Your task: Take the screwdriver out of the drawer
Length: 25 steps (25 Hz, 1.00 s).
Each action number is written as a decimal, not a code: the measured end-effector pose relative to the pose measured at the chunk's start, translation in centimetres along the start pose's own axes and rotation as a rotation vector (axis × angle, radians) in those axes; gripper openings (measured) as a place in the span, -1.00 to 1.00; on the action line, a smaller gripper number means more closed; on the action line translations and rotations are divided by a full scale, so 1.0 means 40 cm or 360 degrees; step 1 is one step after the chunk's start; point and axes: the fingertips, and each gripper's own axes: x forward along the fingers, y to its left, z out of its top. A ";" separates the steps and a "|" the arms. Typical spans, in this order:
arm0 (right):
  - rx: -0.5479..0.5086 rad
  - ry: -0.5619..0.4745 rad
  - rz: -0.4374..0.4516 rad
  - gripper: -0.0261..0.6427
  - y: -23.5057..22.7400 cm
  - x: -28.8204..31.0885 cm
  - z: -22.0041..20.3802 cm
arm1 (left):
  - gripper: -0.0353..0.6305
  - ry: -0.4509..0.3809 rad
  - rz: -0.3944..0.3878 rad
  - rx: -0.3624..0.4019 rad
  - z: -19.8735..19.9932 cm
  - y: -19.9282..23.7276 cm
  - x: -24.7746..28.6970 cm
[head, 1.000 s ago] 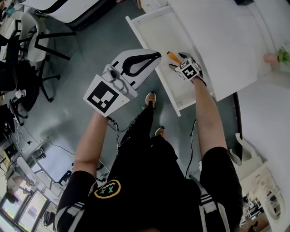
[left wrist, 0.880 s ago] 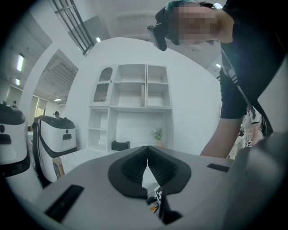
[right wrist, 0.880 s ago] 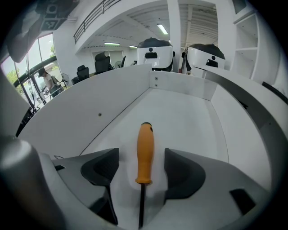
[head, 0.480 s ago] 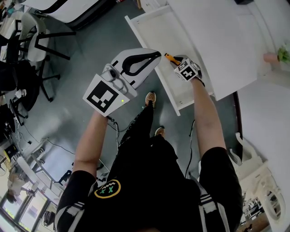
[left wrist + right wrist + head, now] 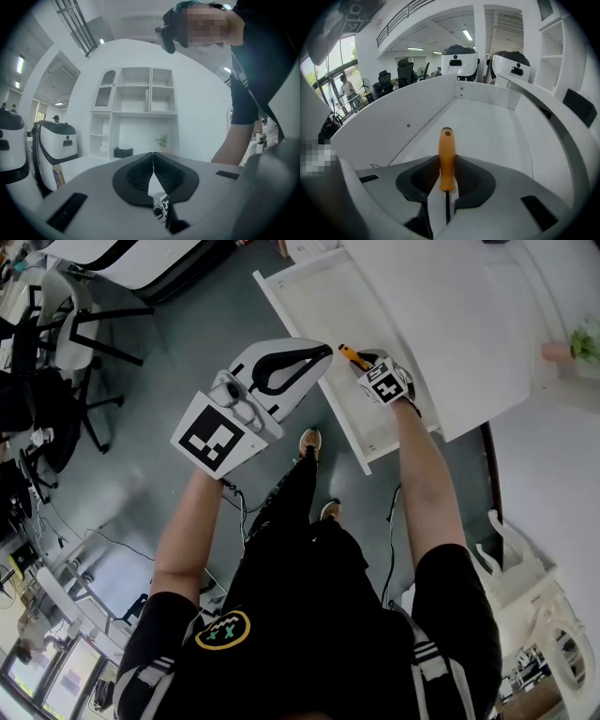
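Head view overhead, far; right gripper view close; share drawer [image 5: 323, 310].

No word or number can be read. A black-and-white square coded marker [image 5: 214, 442] sits on the cube of the left tool [image 5: 323, 353], left of the open white drawer [image 5: 323, 315]. A smaller marker [image 5: 387, 387] rides on the right tool [image 5: 364, 362], over the drawer's near end. Below the drawer, a round yellow-ringed emblem [image 5: 222, 631] on the person's black garment shows green marks; any lettering on it is too small to read.
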 end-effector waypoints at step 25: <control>-0.0001 -0.0427 -0.0218 -0.56 0.022 -0.268 0.177 | -0.83 -0.0059 -0.0032 0.0113 0.093 -0.136 -0.031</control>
